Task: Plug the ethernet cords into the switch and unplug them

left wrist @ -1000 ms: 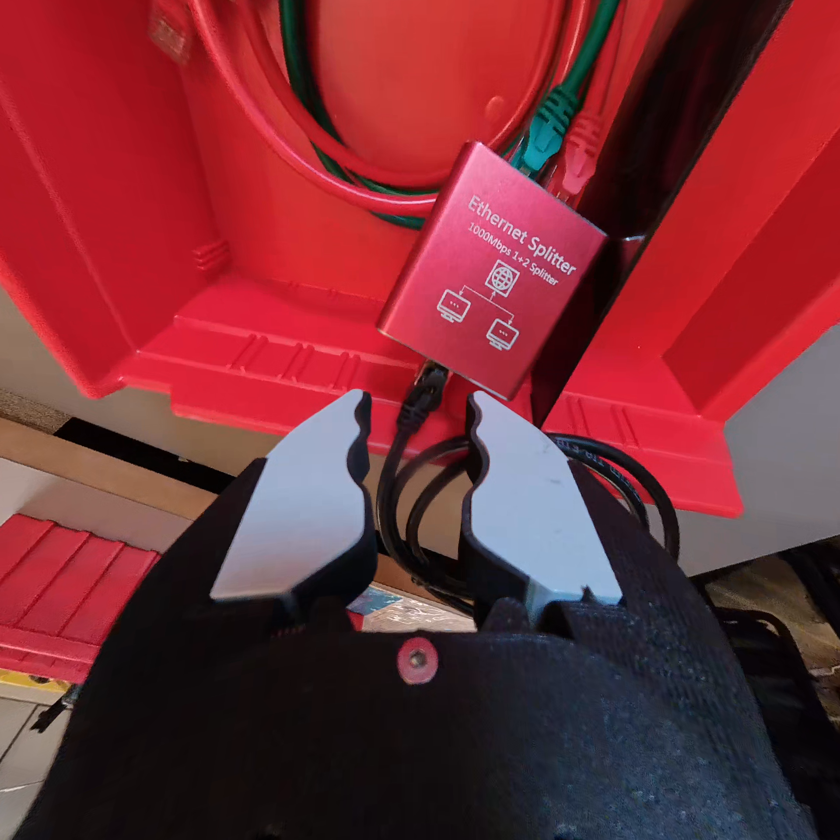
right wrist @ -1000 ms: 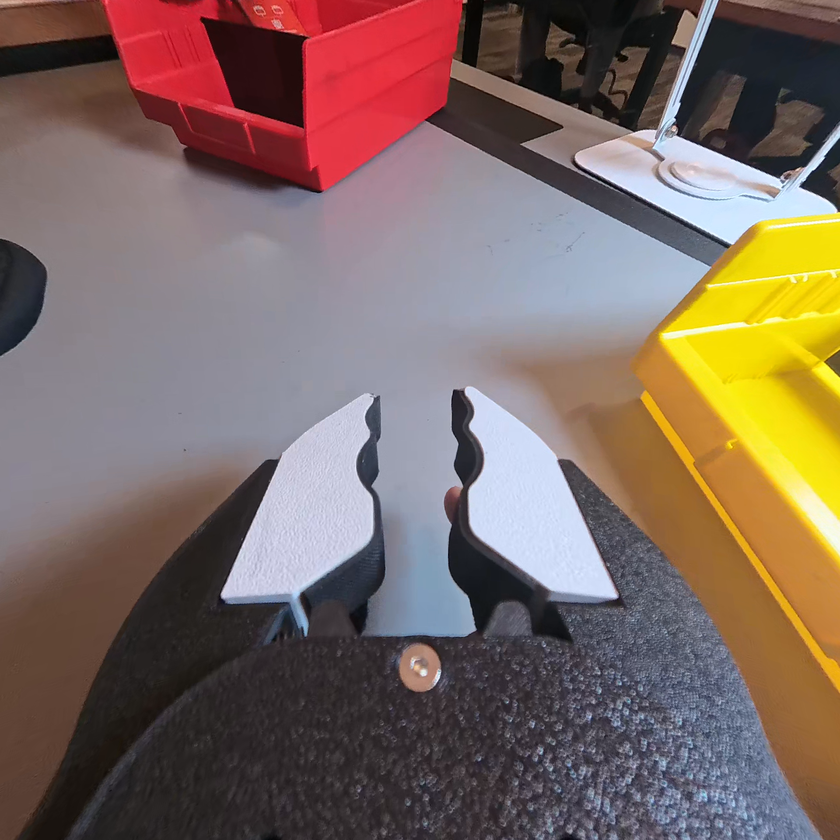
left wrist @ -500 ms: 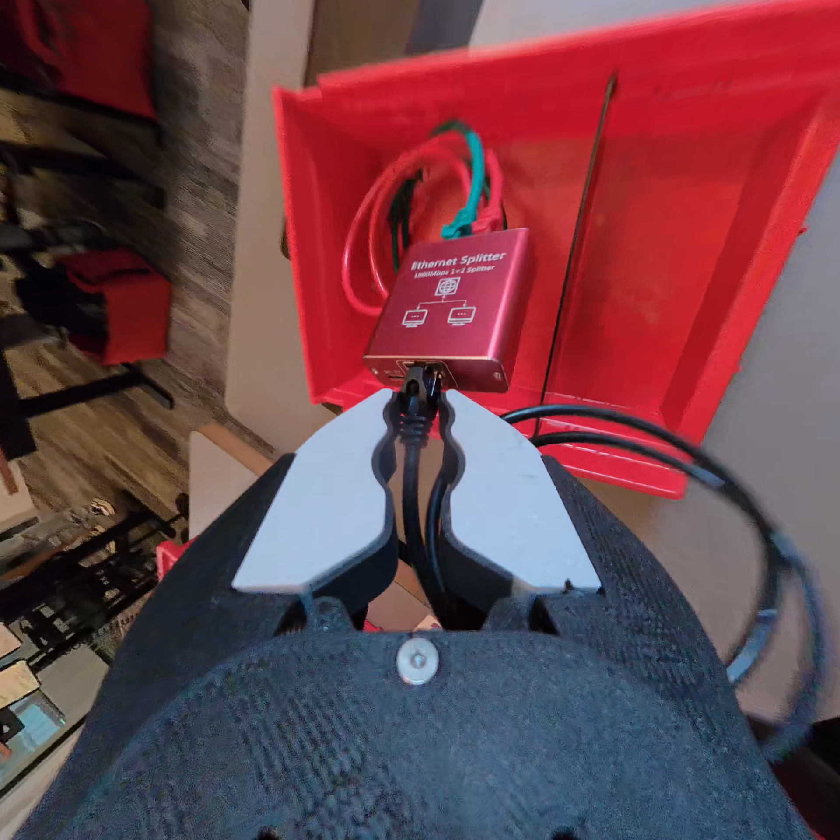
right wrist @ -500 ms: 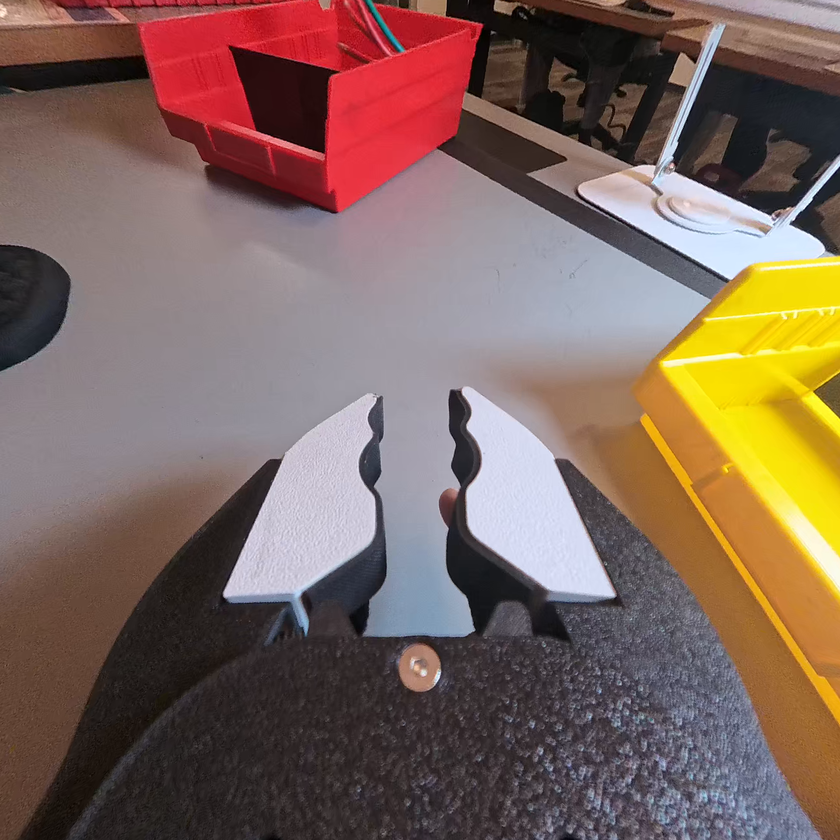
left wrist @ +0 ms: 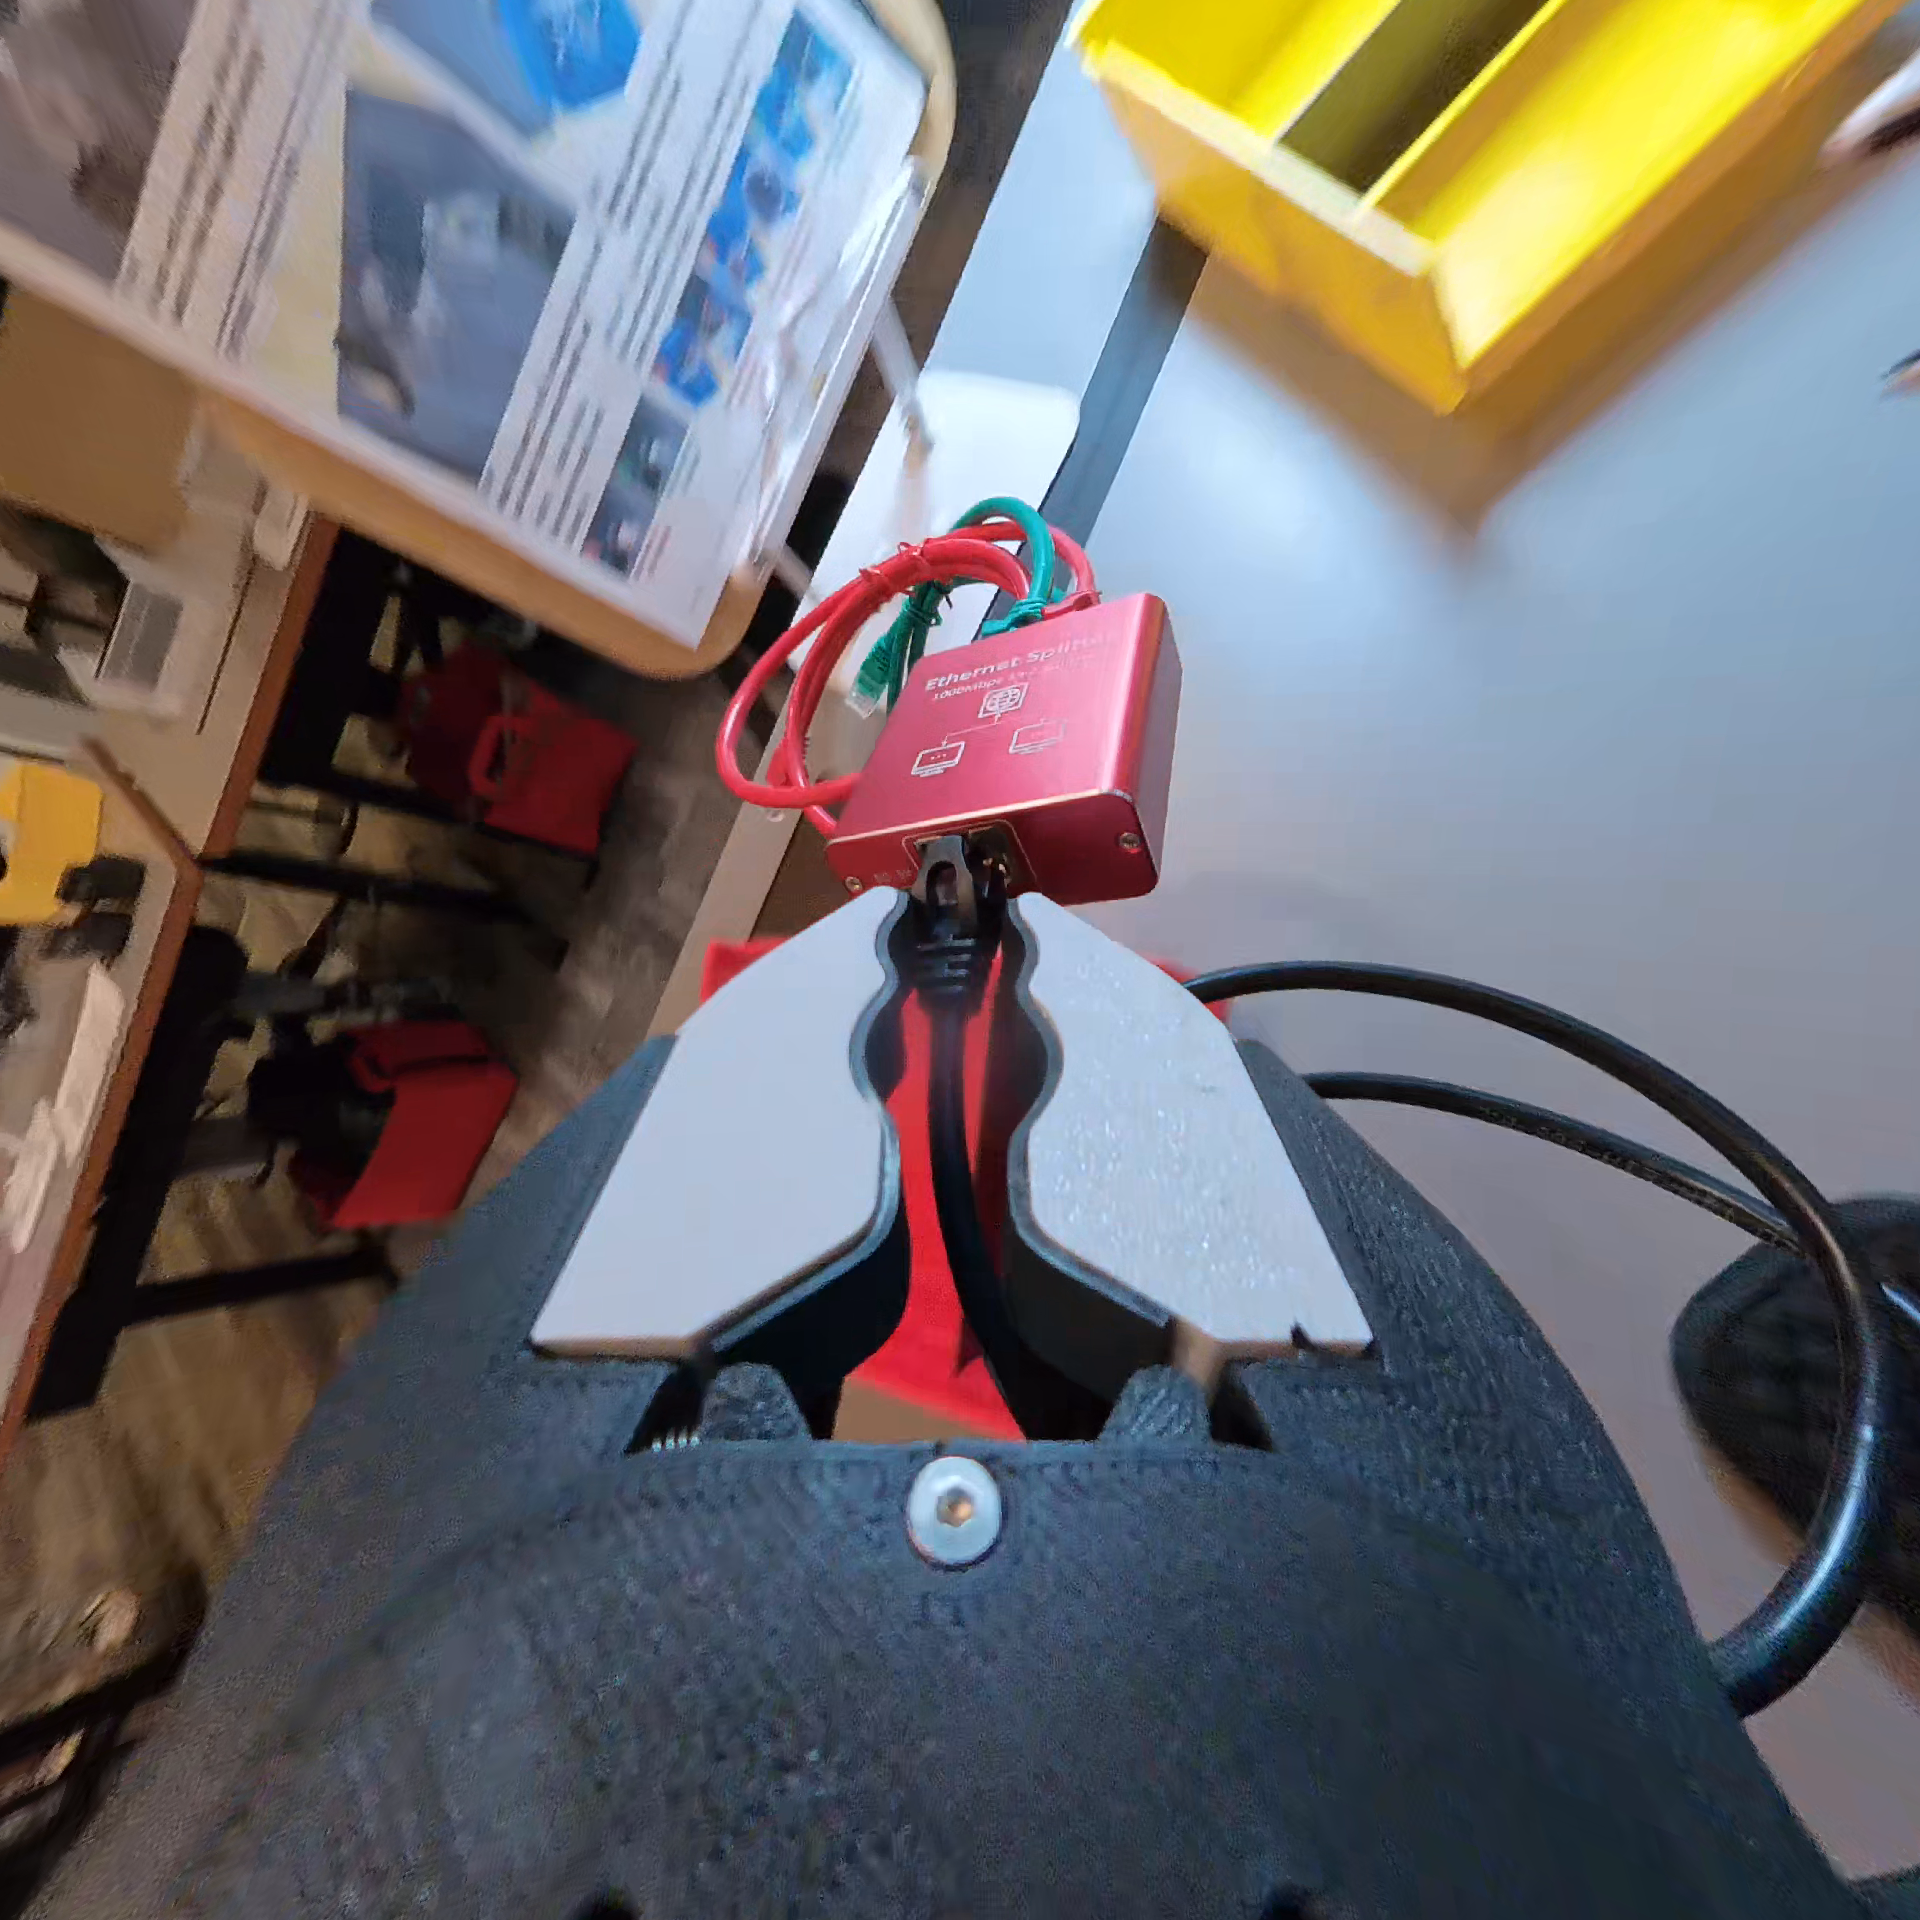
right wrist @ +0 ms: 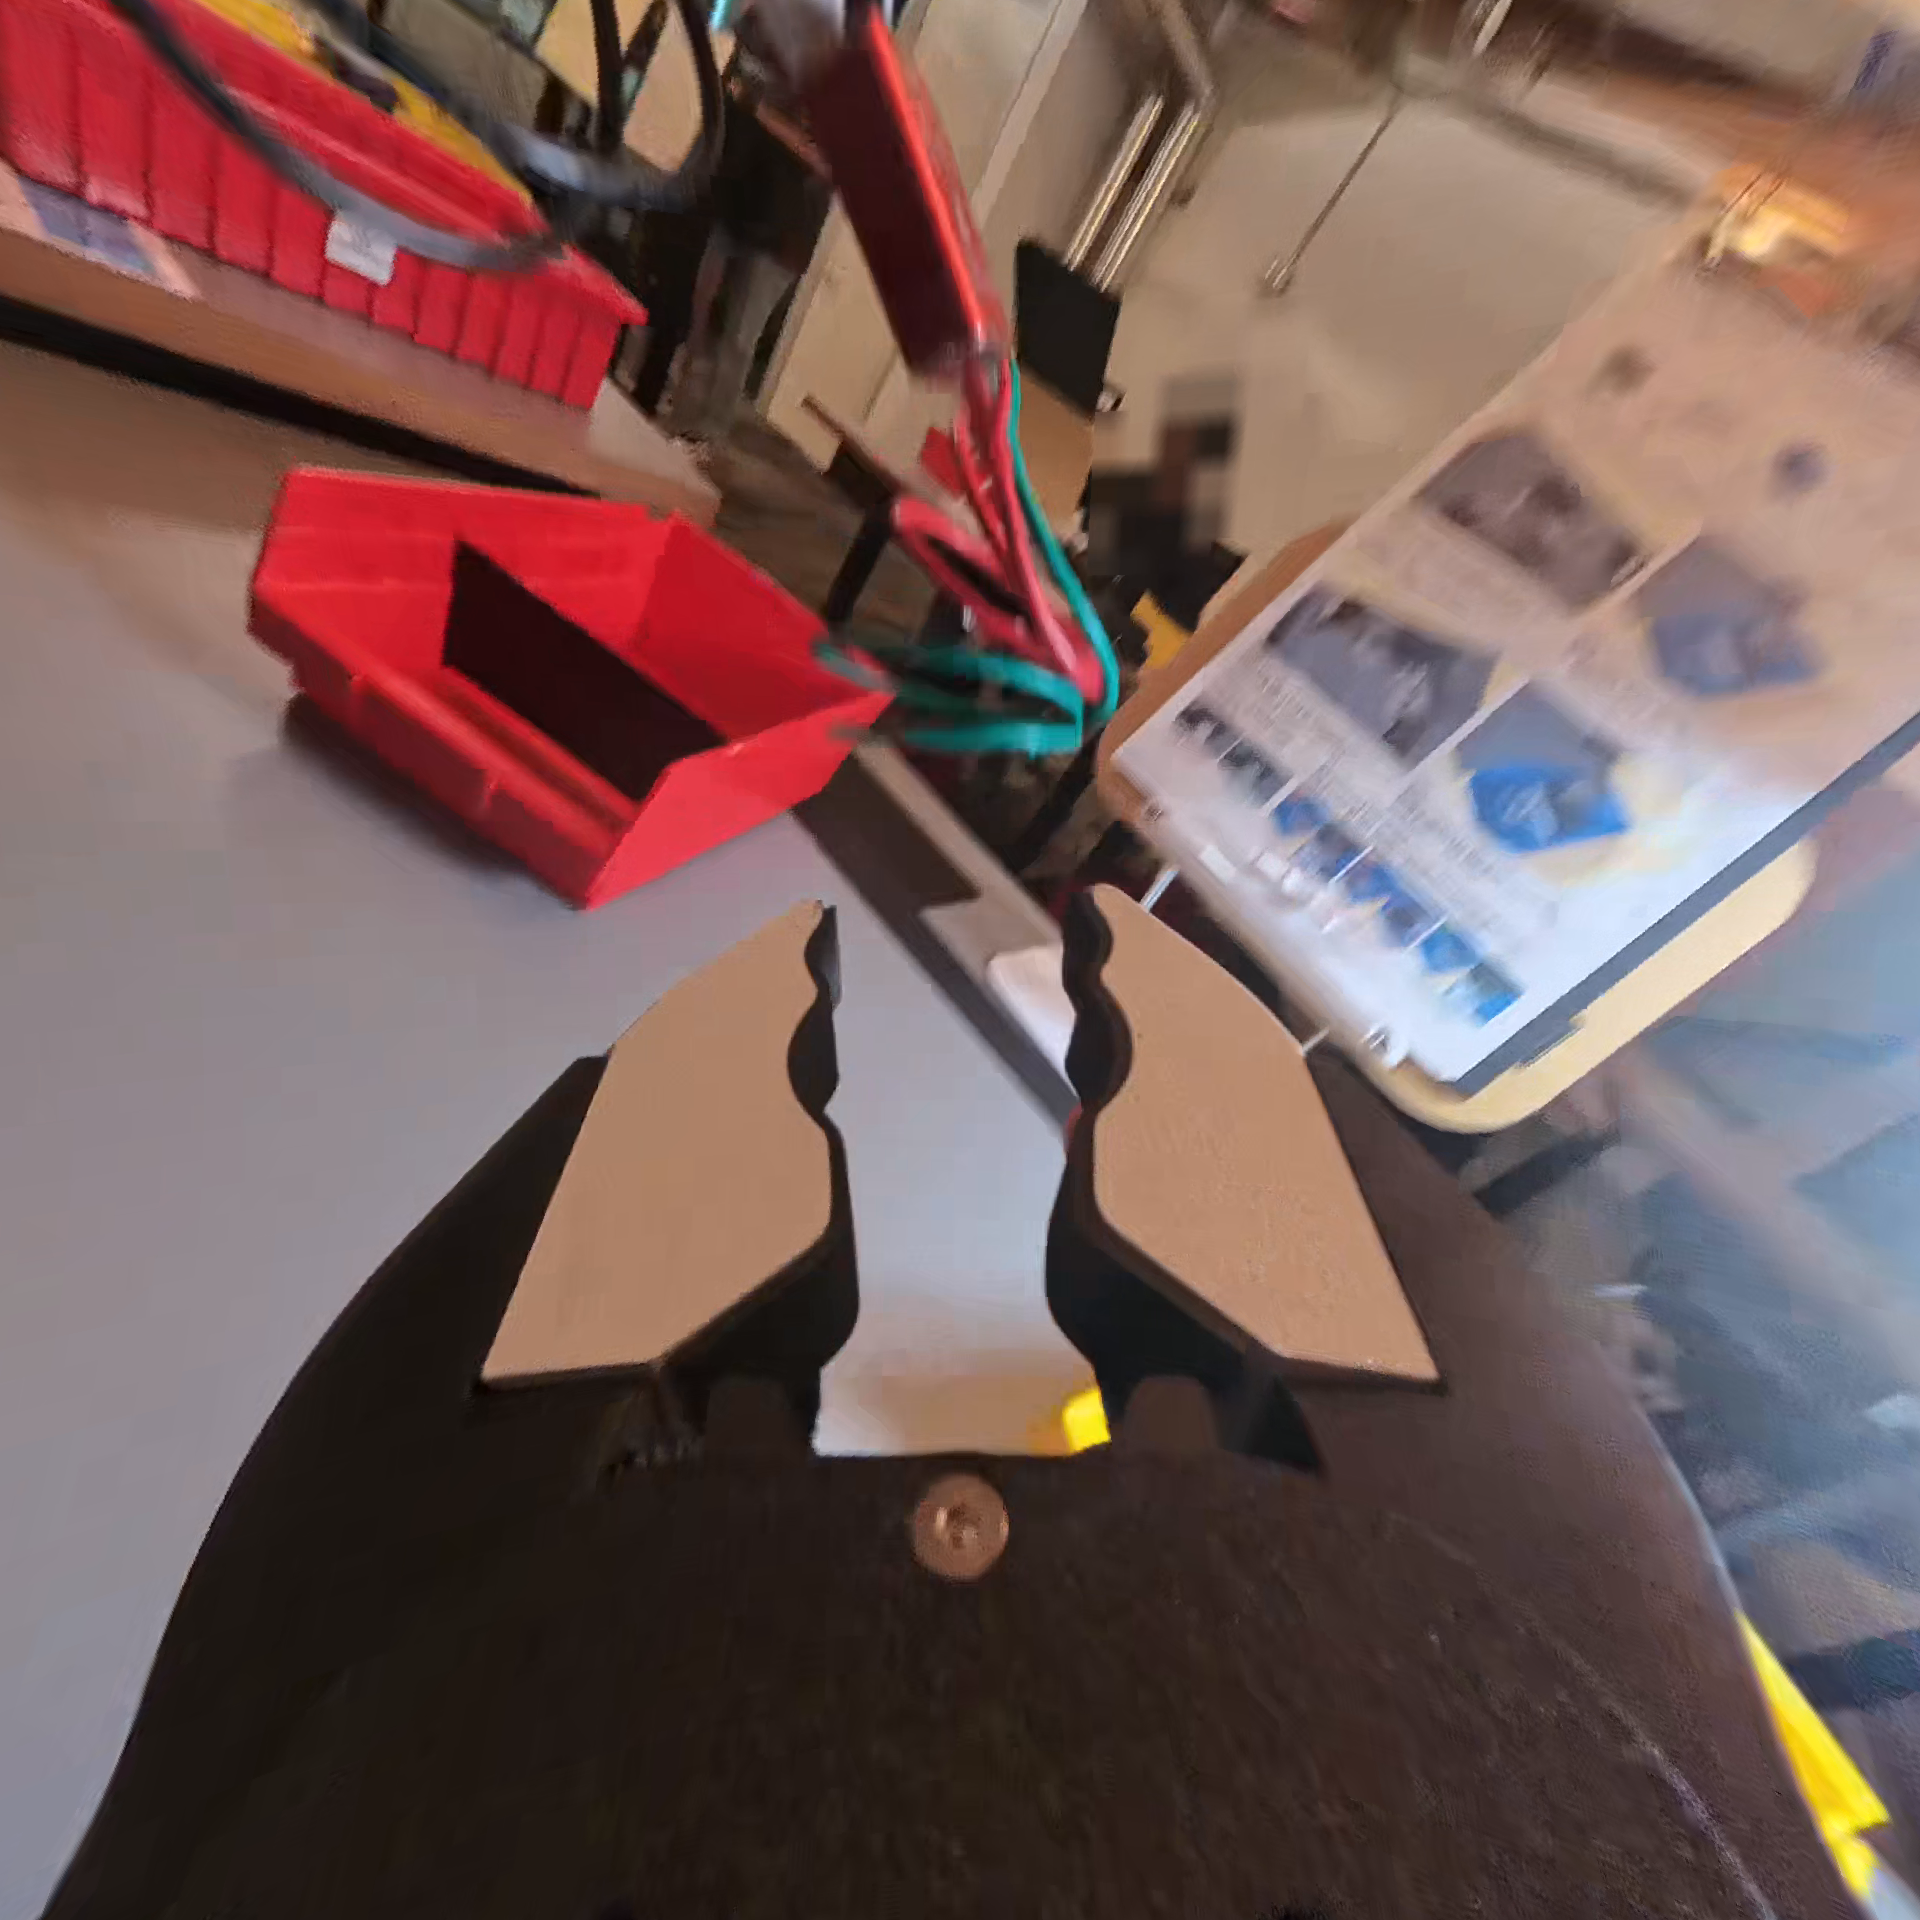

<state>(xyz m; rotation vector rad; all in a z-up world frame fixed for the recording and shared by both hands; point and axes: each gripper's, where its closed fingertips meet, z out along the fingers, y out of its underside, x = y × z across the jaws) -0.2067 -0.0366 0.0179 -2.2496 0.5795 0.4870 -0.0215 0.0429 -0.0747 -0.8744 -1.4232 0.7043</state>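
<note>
My left gripper (left wrist: 951,914) is shut on the black ethernet cord (left wrist: 951,1091) just behind its plug. The plug sits in a port of the red switch (left wrist: 1013,748), which hangs in the air off the fingertips. A red cord (left wrist: 769,707) and a green cord (left wrist: 1023,520) are coiled at the switch's far end, and a loose green plug hangs beside it. The black cord loops off to the right (left wrist: 1714,1122). My right gripper (right wrist: 951,935) is open and empty above the grey table (right wrist: 260,987). In the right wrist view the switch (right wrist: 904,197) is blurred high up, with the cords (right wrist: 997,675) dangling below it.
A red bin (right wrist: 540,675) stands on the table ahead of my right gripper. A yellow bin (left wrist: 1455,177) is at the far right of the table. A poster board (right wrist: 1507,779) stands past the table edge. Red bins (right wrist: 312,208) sit on a shelf behind.
My left gripper shut on the black cord, lifted the switch out of the red bin and swung it over the table. My right gripper rose, turned and opened wider.
</note>
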